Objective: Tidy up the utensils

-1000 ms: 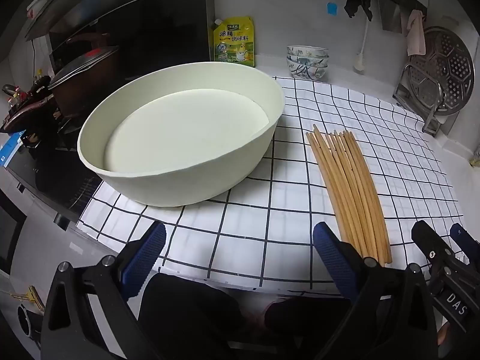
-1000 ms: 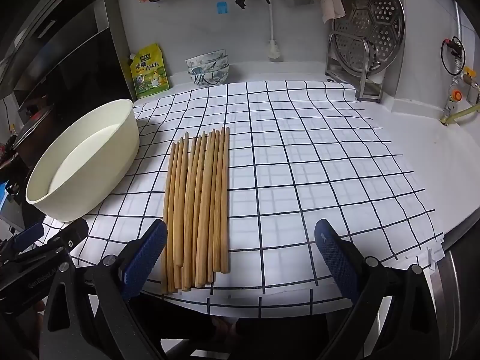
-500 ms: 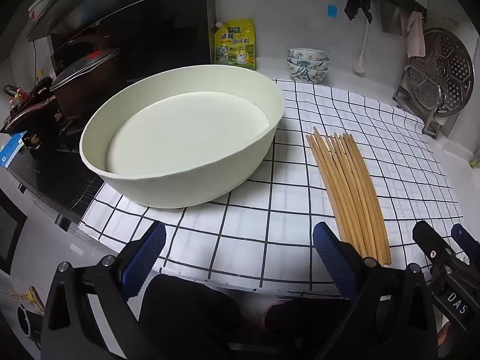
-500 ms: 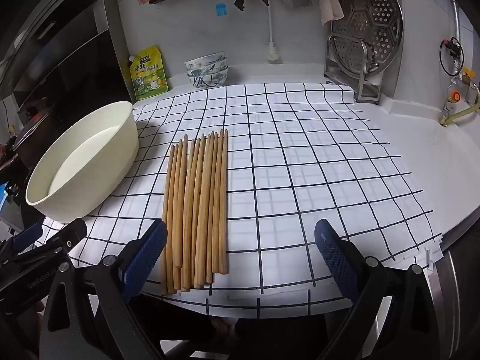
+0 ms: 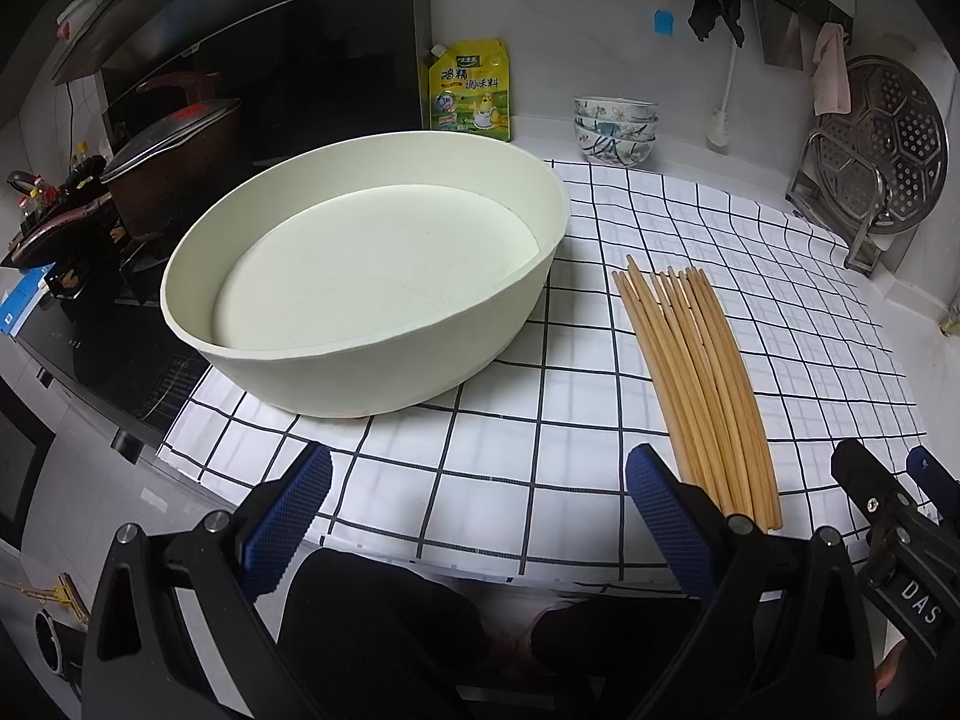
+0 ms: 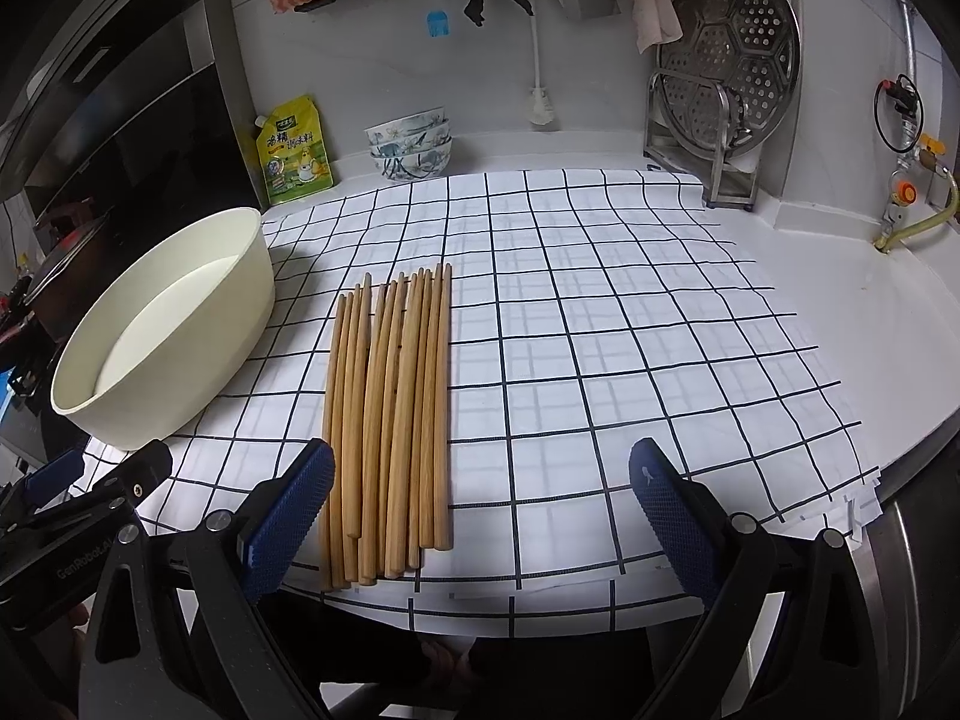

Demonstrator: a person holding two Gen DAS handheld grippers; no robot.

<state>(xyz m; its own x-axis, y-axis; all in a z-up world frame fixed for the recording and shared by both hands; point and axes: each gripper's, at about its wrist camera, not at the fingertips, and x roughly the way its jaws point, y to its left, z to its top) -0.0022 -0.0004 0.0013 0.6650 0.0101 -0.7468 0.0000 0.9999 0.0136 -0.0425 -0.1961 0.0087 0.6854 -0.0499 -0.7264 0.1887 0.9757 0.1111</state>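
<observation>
Several wooden chopsticks (image 6: 390,420) lie side by side on the black-and-white checked cloth (image 6: 600,330), their thick ends near its front edge. Left of them stands a large cream oval basin (image 5: 360,282) with nothing in it. The chopsticks (image 5: 696,384) appear to the right of my left gripper (image 5: 477,495), which hangs open over the cloth's front edge before the basin. My right gripper (image 6: 480,492) is open too, its left finger beside the chopsticks' near ends, touching nothing. The right gripper's tip (image 5: 888,498) shows in the left wrist view.
A yellow seasoning pouch (image 6: 294,153) and stacked patterned bowls (image 6: 411,144) stand at the back wall. A metal steamer plate on a rack (image 6: 726,78) is at the back right. A lidded pot (image 5: 174,174) sits on the stove left of the basin.
Both grippers have crept slightly forward and up over the cloth's front edge. The chopsticks and basin have not moved.
</observation>
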